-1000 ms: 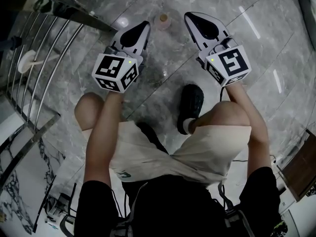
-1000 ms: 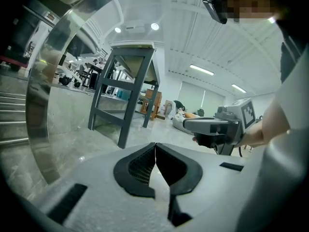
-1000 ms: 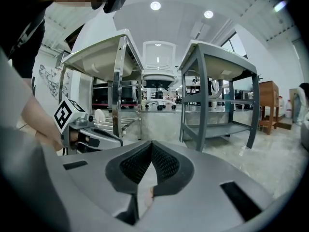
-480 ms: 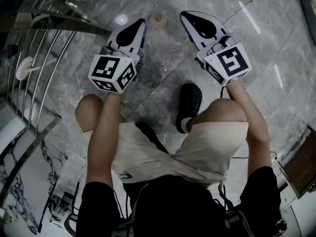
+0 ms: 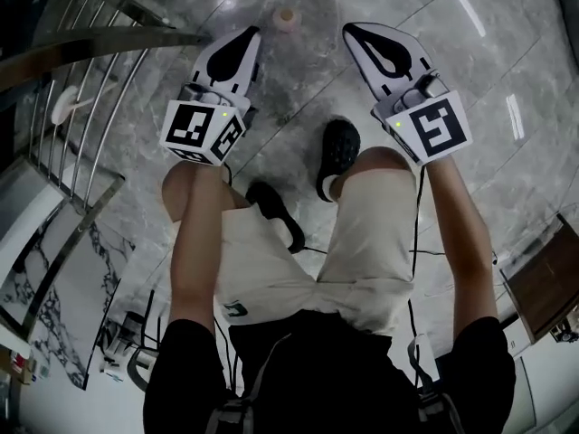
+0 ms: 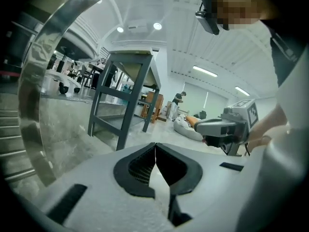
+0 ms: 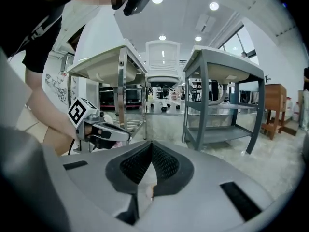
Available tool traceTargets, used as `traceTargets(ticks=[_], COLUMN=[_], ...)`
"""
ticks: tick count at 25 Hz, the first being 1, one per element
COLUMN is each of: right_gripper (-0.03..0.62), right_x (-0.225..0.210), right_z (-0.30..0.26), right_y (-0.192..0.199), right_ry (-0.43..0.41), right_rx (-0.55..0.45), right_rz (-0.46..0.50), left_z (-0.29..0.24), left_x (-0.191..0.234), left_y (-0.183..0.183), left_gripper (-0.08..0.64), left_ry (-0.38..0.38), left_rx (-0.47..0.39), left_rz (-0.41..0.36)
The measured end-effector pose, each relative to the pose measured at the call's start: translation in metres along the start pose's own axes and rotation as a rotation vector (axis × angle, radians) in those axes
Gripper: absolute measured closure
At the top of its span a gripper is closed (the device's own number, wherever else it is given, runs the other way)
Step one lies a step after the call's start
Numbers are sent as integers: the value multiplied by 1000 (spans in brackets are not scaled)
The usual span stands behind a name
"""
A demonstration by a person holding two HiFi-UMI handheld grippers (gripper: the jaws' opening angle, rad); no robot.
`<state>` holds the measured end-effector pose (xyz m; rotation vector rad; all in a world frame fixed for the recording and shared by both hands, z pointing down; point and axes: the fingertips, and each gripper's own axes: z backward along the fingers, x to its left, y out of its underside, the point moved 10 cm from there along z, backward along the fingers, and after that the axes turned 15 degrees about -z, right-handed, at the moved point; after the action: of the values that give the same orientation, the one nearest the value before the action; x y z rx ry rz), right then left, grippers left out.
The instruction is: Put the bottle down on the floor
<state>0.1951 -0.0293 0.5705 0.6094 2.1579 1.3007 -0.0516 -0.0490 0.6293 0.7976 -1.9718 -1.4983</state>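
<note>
At 12 o'clock in head view: small pale bottle with pinkish cap (image 5: 287, 16), upright on grey marbled floor (image 5: 507, 70), beyond both tool tips, touching neither. Tools: left gripper (image 5: 248, 36) at 11 o'clock, right gripper (image 5: 355, 33) at 1 o'clock, both above floor, noses toward 12. Jaws of left tool pressed together, nothing between. Jaws of right tool likewise closed, empty. Near centre: black shoe (image 5: 336, 150), planted on floor. At 10 o'clock: chrome rail rack (image 5: 81, 70).

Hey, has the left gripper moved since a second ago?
Yes. The left gripper has risen: the bottle on the floor, beside its tip before, now lies past it.
</note>
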Motion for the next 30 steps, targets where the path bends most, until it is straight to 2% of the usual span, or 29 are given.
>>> traceTargets(ticks=[7, 10, 14, 20, 26, 30], right_gripper=[589, 589, 589, 589, 589, 588], right_x=[13, 24, 36, 56, 82, 94], right_z=[41, 57, 73, 102, 130, 150], right_y=[-74, -106, -147, -214, -297, -349], right_ry=[24, 41, 47, 34, 44, 47], right_rx=[8, 21, 41, 85, 56, 36], right_rz=[-99, -137, -187, -196, -201, -190], left_z=[17, 36, 59, 73, 101, 120], left_x=[-10, -18, -23, -29, -34, -38], left_y=[-97, -123, -154, -241, -341, -403], left_gripper=[540, 540, 540, 540, 540, 540], left_ry=[30, 40, 10, 2, -21, -63], left_rx=[3, 6, 44, 78, 50, 14], left_rz=[-9, 24, 37, -10, 15, 34])
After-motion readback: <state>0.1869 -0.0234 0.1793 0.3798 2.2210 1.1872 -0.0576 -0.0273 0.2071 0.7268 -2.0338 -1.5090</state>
